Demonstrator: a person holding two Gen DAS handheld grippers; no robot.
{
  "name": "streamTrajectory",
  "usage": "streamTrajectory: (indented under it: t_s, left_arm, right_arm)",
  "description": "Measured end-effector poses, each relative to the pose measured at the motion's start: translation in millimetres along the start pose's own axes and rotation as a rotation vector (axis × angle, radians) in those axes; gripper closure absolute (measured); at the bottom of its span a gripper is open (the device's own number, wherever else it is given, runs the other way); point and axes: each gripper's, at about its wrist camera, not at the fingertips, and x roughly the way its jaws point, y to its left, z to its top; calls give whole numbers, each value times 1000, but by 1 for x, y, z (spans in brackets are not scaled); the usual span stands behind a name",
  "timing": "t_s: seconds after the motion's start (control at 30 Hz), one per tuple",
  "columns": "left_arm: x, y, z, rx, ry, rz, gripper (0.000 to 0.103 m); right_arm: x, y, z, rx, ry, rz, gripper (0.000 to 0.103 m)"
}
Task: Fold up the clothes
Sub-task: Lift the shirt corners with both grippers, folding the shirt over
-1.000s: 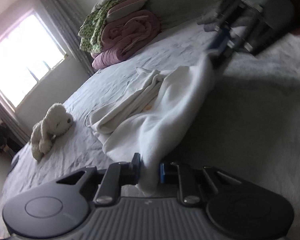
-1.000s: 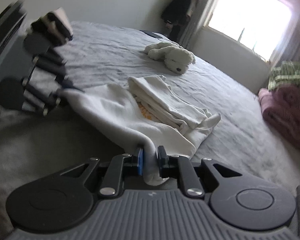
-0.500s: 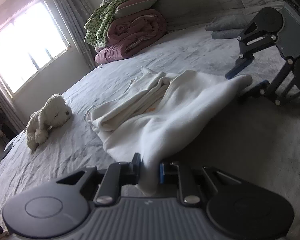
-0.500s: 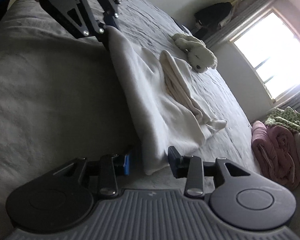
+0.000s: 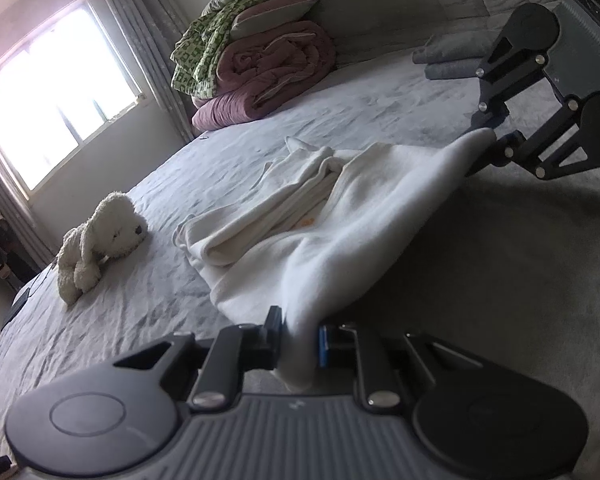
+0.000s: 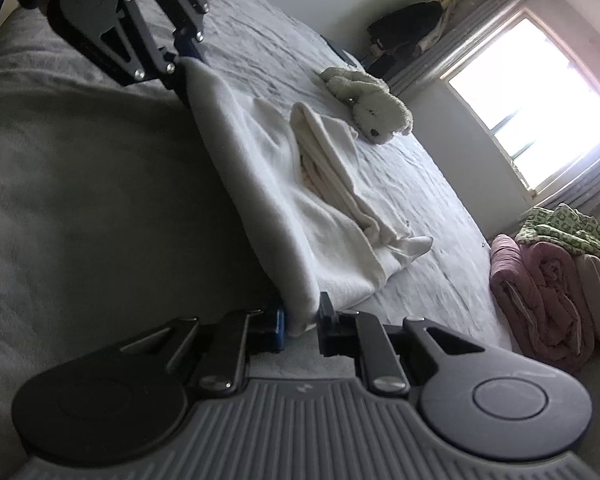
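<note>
Grey wrinkled bedsheet (image 5: 340,120) under a white fleece garment (image 5: 364,208), each near corner pinched by a gripper.

Left gripper (image 5: 298,338) is clenched on one corner of the garment's near edge; right gripper (image 6: 302,326) has cloth between its fingers, though a small gap shows on one side — clamped on that corner, it seems. The near edge stretches taut between them, the folded sleeves lying on top further in. Open sheet lies beyond the garment; a white plush dog (image 5: 100,240) sits well apart toward the bright window (image 5: 48,96), and a rolled pink quilt (image 5: 268,76) rests near the grey padded headboard (image 5: 420,0). No legible writing — only a faint mark on each gripper body.
</note>
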Motion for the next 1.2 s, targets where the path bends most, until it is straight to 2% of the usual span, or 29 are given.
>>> streamTrajectory:
  t_s: [0.5,0.87,1.07,1.2]
  left_arm:
    - [-2,14,22,-28,-37,60,86]
    - [-4,31,37,-74,-45,49,87]
    - [-2,42,48,-67,-49,48,87]
    - [6,55,58,-51,-42,21,87]
  right_arm:
    - [-10,-25,9,199,-69,6,89]
    - [-13,-46,12,309,-107,11,89]
    - [-10,-65,16,384,-141,8,89]
    - [-5,-83,19,456,-157,27,89]
